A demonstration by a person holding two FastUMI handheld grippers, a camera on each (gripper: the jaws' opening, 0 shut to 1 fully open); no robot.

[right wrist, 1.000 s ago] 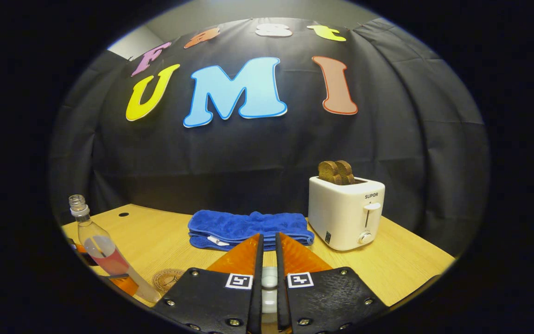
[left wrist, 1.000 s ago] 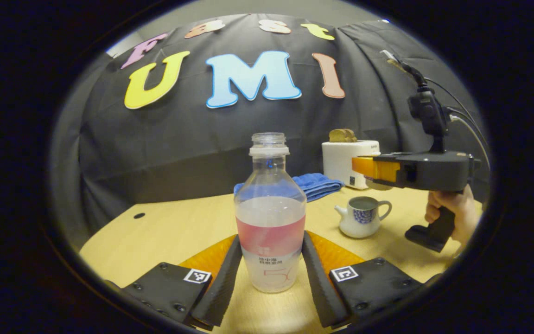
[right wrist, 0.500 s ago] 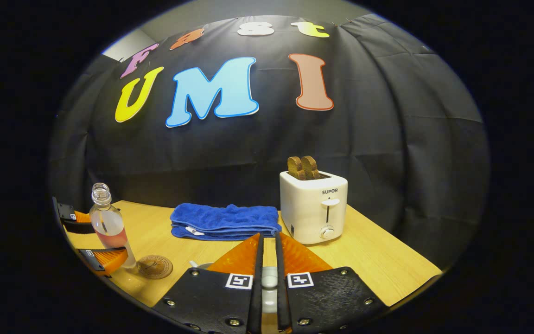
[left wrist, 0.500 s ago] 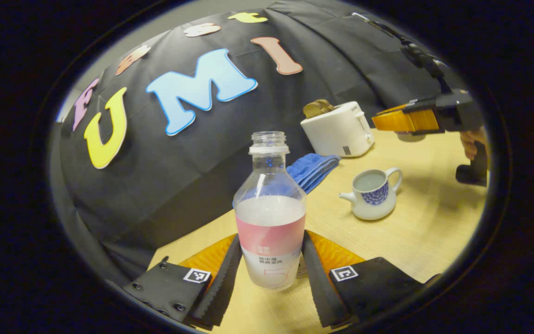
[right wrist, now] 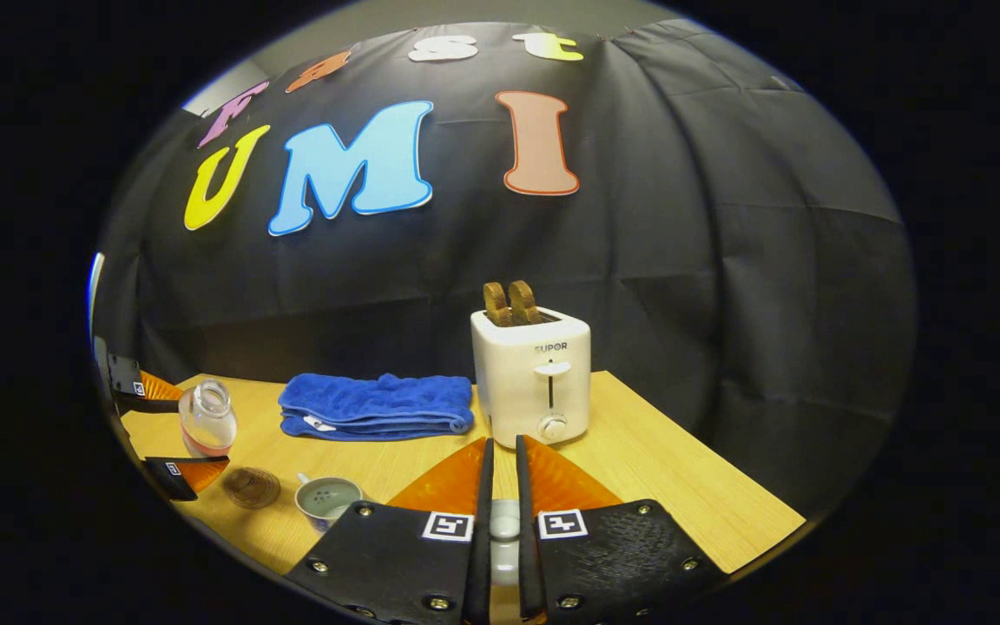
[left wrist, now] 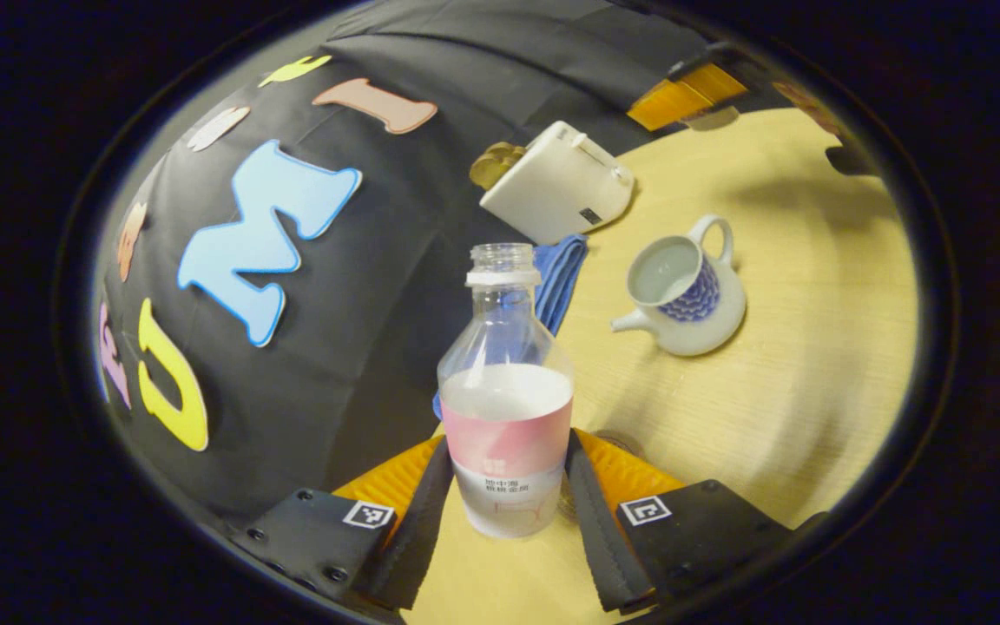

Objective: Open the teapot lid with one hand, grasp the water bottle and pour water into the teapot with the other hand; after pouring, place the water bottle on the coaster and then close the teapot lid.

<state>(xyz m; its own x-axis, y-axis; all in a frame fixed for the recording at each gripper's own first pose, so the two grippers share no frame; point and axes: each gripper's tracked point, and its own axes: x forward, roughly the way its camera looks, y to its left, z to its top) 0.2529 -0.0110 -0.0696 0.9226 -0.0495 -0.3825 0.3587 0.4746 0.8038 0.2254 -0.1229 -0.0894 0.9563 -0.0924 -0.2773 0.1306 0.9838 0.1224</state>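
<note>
A: How do the claws stand?

B: In the left gripper view the left claw (left wrist: 509, 512) is clamped on the water bottle (left wrist: 506, 408), one finger pressed to each side of its lower body. The bottle is uncapped and lifted off the tabletop (left wrist: 812, 365), and the whole scene is tilted around it. In the right gripper view the right claw (right wrist: 500, 529) has its fingers nearly together, pinching a small pale thing, the teapot lid (right wrist: 504, 527), between them.

A: Any writing?

B: The toaster (right wrist: 533, 378) carries a brand word on its front. The bottle has a pink band with small print, too fine to make out.

A: And the teapot?

B: The teapot (left wrist: 680, 289) is white with a blue patterned patch, open at the top, standing on the tabletop well apart from the bottle, handle away from it and spout towards it. In the right gripper view it sits just left of the right claw, with the round brown coaster (right wrist: 250, 487) beside it, and the bottle leans above that coaster. A folded blue towel (right wrist: 374, 406) lies left of the toaster, which has two brown slices (right wrist: 509, 303) standing in it.
</note>
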